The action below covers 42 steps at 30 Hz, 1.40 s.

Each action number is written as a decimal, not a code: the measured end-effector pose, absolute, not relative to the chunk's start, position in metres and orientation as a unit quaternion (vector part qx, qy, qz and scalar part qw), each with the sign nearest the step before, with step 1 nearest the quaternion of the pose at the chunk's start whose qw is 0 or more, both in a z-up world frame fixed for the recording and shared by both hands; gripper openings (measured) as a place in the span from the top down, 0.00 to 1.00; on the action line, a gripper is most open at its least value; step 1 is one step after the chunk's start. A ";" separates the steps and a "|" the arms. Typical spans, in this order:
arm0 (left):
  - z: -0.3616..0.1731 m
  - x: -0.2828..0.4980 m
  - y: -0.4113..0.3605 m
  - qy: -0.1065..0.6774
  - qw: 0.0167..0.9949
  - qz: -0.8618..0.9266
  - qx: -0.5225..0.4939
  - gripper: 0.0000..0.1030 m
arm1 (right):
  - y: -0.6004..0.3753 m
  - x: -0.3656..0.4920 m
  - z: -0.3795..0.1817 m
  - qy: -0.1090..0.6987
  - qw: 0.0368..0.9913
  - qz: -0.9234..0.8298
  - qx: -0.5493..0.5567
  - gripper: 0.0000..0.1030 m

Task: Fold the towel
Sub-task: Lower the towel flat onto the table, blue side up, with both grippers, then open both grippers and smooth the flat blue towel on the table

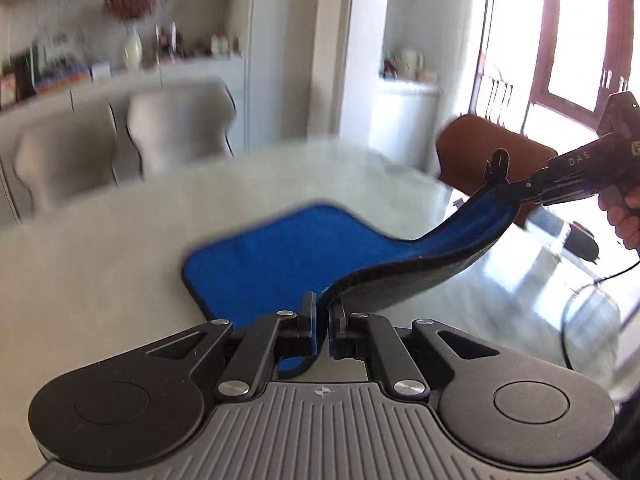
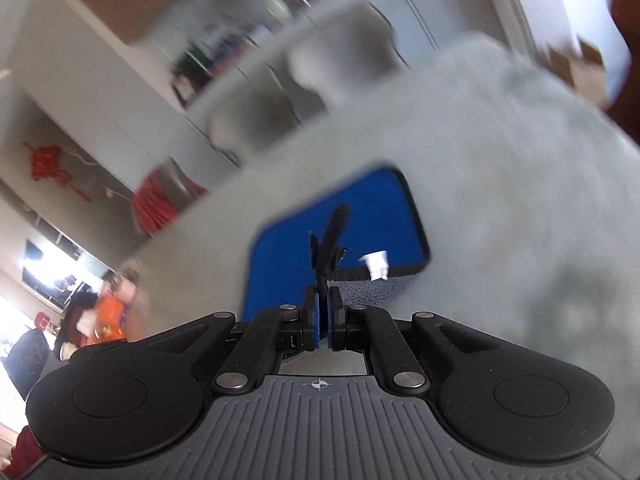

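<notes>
A blue towel (image 1: 280,256) with a dark border and a grey underside lies partly on the pale round table (image 1: 100,264). My left gripper (image 1: 322,308) is shut on its near corner. My right gripper (image 1: 500,184), held in a hand at the right, is shut on the other near corner and holds it up off the table, so the near edge sags between the two. In the right wrist view the right gripper (image 2: 323,296) pinches the dark hem, with the blue towel (image 2: 360,216) and its white label (image 2: 377,264) beyond it.
Two grey chairs (image 1: 176,128) stand behind the table, and a brown chair (image 1: 480,152) stands at its right. A cabinet with a vase (image 1: 133,50) lines the far wall. Bright glass doors (image 1: 576,40) are at the right. A cable (image 1: 616,272) trails near the table's right edge.
</notes>
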<state>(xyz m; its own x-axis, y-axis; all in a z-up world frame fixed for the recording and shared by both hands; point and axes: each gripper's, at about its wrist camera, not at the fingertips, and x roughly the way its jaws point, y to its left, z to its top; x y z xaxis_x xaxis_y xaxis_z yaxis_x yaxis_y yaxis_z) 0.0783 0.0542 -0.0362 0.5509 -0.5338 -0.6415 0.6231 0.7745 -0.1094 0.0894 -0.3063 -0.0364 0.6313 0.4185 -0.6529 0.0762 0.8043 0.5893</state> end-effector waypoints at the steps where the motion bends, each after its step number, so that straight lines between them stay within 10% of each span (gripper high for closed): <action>1: -0.048 0.069 0.051 0.360 0.869 -0.332 0.063 0.96 | -0.308 0.084 -0.045 0.431 0.847 0.094 0.296 0.96; 11: -0.078 0.055 0.055 0.449 0.820 -0.339 0.106 0.88 | -0.314 0.055 -0.083 0.533 0.800 0.085 0.262 0.75; 42: -0.113 0.091 0.031 0.507 0.798 -0.326 0.012 0.76 | -0.287 0.085 -0.089 0.576 0.790 0.131 0.164 0.76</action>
<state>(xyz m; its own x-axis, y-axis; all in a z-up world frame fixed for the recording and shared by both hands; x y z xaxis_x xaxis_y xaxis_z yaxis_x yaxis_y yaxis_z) 0.0912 0.0313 -0.1126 0.2738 -0.5079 -0.8167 0.5327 0.7871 -0.3109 0.0851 -0.2870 -0.0887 0.3019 0.3959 -0.8673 -0.0174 0.9118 0.4102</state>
